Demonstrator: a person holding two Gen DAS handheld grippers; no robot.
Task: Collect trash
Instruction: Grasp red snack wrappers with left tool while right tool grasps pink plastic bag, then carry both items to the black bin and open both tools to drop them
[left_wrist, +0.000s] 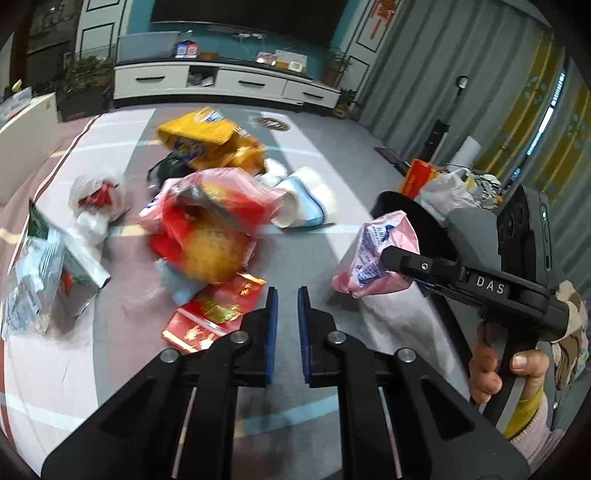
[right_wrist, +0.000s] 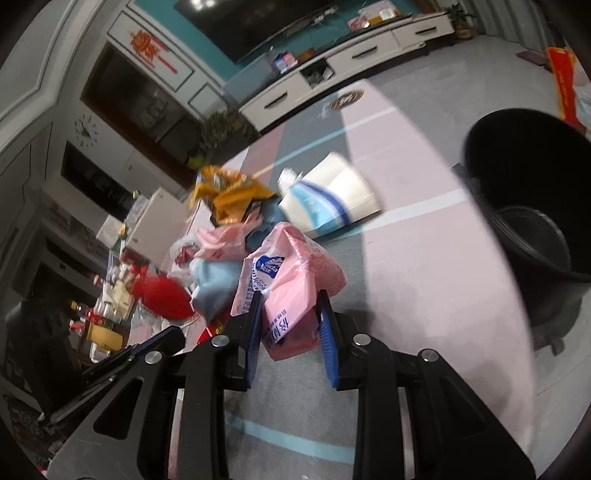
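Note:
My right gripper (right_wrist: 290, 299) is shut on a pink plastic tissue wrapper (right_wrist: 291, 258) with blue print, held just above the carpet. In the left wrist view the same right gripper (left_wrist: 391, 258) holds the pink wrapper (left_wrist: 376, 254) in front of a black bin (left_wrist: 399, 206). That black bin (right_wrist: 524, 177) stands to the right of the wrapper, its mouth open. My left gripper (left_wrist: 287, 291) hovers over bare carpet. Its blue pads stand close together with a narrow gap and nothing between them. A flat red packet (left_wrist: 218, 310) lies just left of it.
A litter pile lies ahead: a blurred red and pink bag (left_wrist: 210, 221), a yellow bag (left_wrist: 207, 136), a white and blue wrapper (left_wrist: 306, 199), a white bag (left_wrist: 98, 201), a green and white pack (left_wrist: 51, 251). A white TV cabinet (left_wrist: 221, 81) lines the far wall. A hand (left_wrist: 509, 365) grips the right handle.

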